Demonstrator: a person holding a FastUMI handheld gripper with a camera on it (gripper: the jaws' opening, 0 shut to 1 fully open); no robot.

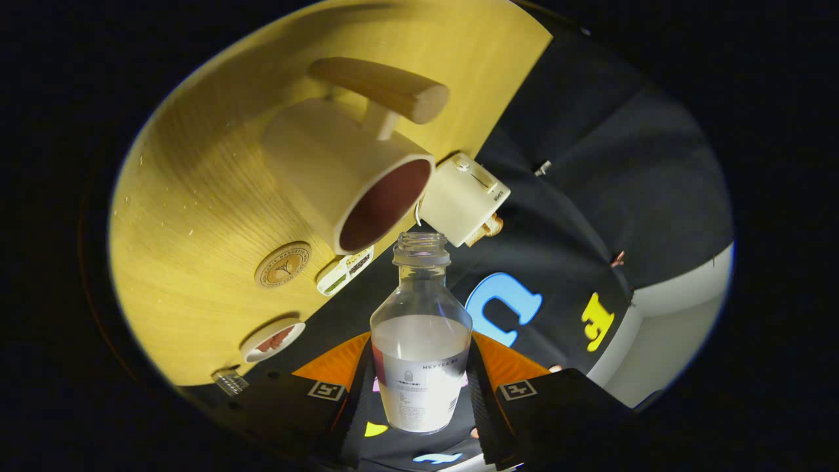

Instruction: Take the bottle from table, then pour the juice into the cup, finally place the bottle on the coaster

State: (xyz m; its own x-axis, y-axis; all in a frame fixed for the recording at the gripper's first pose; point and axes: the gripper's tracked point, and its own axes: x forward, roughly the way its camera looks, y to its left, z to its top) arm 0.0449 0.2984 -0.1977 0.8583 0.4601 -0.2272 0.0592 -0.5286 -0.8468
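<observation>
Between the two fingers stands the bottle, both pads pressing its labelled body, so the gripper grasps it. Just beyond its uncapped mouth lies the cup; the round coaster sits beside it on the table.

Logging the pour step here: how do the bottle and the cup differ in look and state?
The bottle is clear with a narrow uncapped neck; the cup is opaque cream with a wide mouth and a wooden handle. The bottle is clamped between the fingers of the hand-held gripper; the cup stands free on the table. The bottle holds pale liquid; the cup's dark inside shows none clearly. Both are open-topped, the bottle's mouth close to the cup's rim.
</observation>
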